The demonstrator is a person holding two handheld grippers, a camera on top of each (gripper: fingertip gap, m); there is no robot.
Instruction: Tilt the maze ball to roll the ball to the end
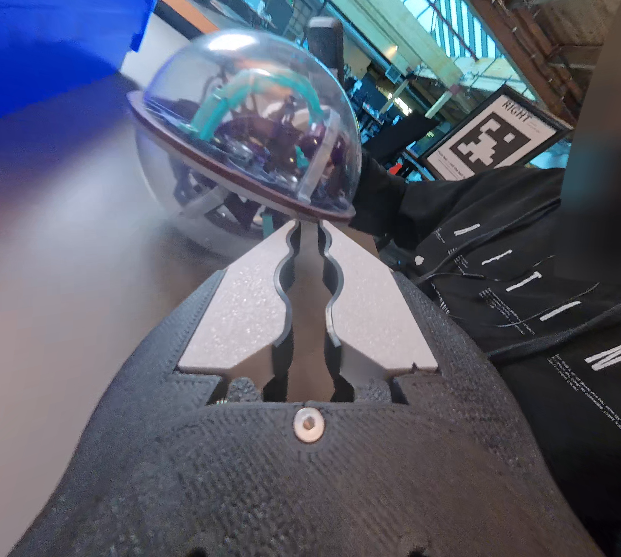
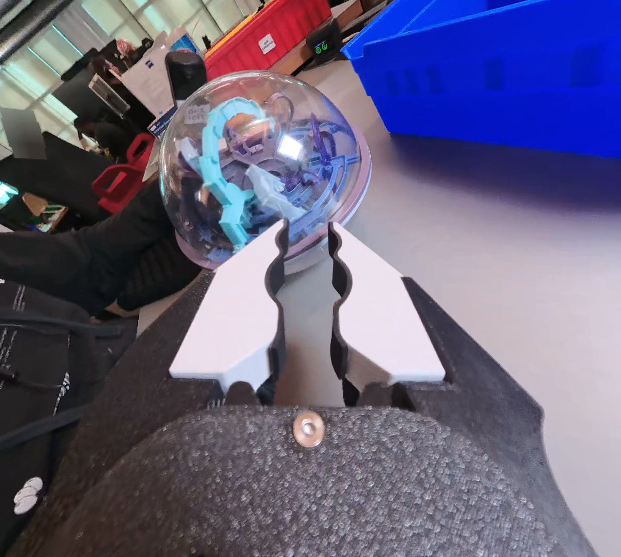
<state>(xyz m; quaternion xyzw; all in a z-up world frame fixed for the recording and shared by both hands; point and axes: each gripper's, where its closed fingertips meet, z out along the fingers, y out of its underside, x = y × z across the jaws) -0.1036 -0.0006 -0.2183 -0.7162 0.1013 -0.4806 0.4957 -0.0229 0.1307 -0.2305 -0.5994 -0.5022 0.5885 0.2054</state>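
Two grippers meet on one clear sphere, so I take it from my left side first. My left gripper (image 1: 307, 227) has its fingers drawn close on the dark equatorial rim (image 1: 215, 159) of the maze ball (image 1: 248, 124); the tips reach the flange edge, and I judge they pinch it, though the contact itself is hard to see. The ball sits tilted just above or on the grey table (image 1: 67, 238), beside the blue bin (image 1: 67, 37). Moving right, my right gripper (image 2: 307, 232) stands narrowly parted at the opposite rim; whether it clamps the flange I cannot tell. The shell looks like hard, smooth plastic: light, stiff, slippery on the dome, and likely to scratch or crack under a hard squeeze. The rim is the only sure purchase. The small ball inside I cannot pick out among the teal and purple tracks (image 2: 228, 171).
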